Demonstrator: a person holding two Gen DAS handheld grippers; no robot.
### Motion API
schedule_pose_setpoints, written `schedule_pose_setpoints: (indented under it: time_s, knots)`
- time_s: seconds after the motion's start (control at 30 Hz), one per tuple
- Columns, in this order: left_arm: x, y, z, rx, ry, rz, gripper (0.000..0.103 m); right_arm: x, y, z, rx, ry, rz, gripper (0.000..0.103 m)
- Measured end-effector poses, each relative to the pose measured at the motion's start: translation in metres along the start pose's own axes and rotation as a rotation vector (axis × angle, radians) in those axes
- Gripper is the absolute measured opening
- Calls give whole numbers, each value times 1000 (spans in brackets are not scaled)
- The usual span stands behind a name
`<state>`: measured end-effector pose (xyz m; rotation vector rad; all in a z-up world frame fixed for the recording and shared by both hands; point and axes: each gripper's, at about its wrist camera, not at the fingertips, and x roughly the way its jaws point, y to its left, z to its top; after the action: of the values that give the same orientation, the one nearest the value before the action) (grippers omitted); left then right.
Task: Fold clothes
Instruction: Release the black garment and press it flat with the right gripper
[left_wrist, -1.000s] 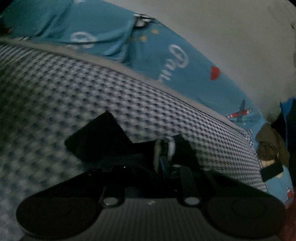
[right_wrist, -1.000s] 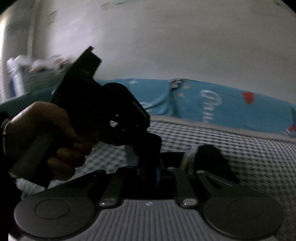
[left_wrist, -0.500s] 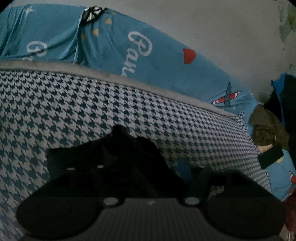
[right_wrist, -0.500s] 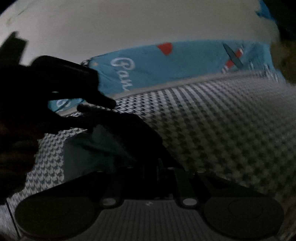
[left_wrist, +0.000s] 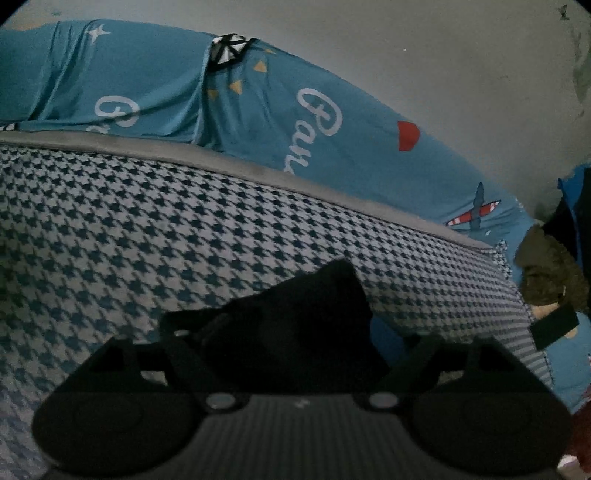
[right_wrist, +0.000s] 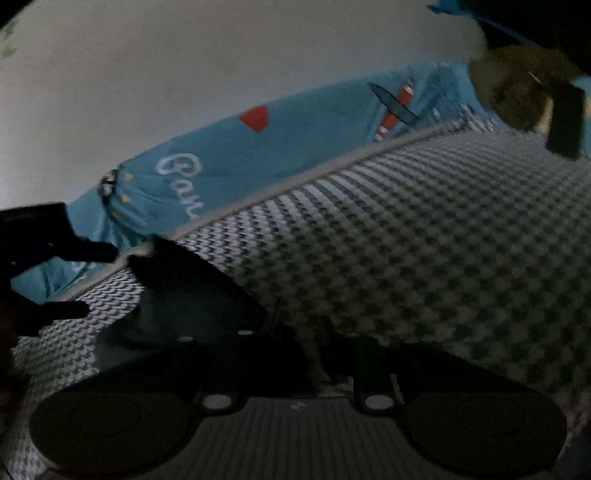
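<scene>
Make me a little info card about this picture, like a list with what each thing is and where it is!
surface: houndstooth blanket, dark blue and white checks, spread flat
behind it: blue sheet with white writing, a red shape and a small plane
clothing: dark garment lying on the blanket, right in front of the left gripper
left gripper: fingers spread, garment between them; too dark to see contact
right gripper: low over the blanket, fingers close together; grip hidden in shadow
right edge: olive-brown bundle
wall: plain, pale

grippers: 2 | dark garment: 1 | houndstooth cover: 1 | blue sheet: 1
</scene>
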<state>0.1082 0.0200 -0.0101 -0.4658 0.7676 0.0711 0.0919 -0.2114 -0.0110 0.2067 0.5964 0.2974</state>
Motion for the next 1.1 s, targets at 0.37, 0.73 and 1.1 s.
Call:
schedule_pose_setpoints:
  time_s: [0.37, 0.73, 1.1]
  knots:
    - [-6, 24, -12, 32, 33, 97, 87, 25, 26, 26, -200, 31, 146, 34]
    - [3, 51, -23, -31, 59, 140, 91, 78, 47, 45, -344, 63, 267, 59]
    - [7, 41, -25, 28, 74, 185, 96, 125, 65, 47, -426, 127, 289, 48]
